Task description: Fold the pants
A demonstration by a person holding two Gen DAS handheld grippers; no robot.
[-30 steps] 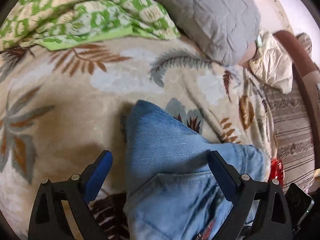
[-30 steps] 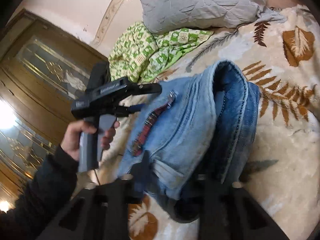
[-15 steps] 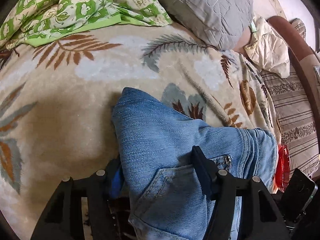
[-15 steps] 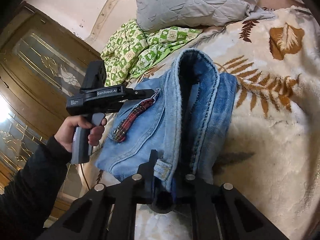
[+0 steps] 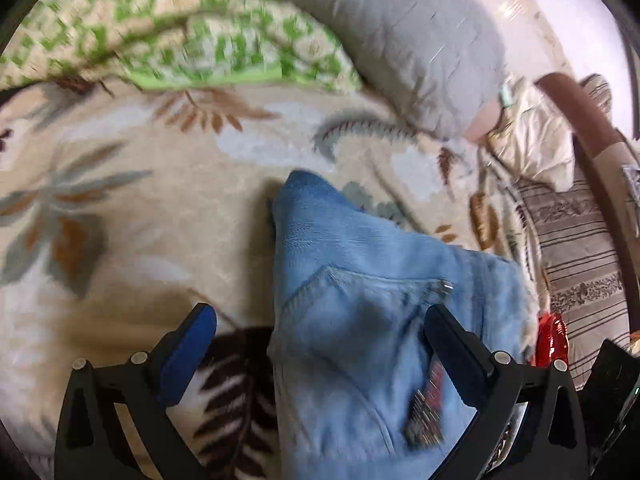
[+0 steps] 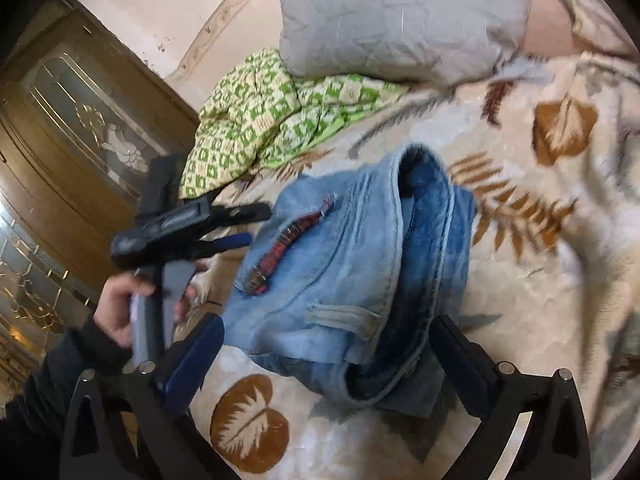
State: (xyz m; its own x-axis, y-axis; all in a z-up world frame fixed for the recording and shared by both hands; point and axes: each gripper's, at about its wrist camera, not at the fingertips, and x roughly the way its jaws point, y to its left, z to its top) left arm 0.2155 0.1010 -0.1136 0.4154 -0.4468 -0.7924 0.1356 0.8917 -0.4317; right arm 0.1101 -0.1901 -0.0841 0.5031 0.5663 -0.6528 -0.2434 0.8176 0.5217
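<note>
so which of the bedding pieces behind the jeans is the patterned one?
The green-and-cream checked blanket, crumpled left of the plain grey pillow. The pillow has no print.

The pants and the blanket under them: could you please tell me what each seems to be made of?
Pants: denim, most likely cotton. The sign is the washed light-blue face with a darker blue inside, plus thick stitched seams and a belt loop.
Blanket: plush fleece, probably synthetic. It shows a fuzzy, faintly shiny pile printed with brown leaves.

No legible text anywhere; label on the left tool (image 6: 248, 226) smeared by blur.
</note>
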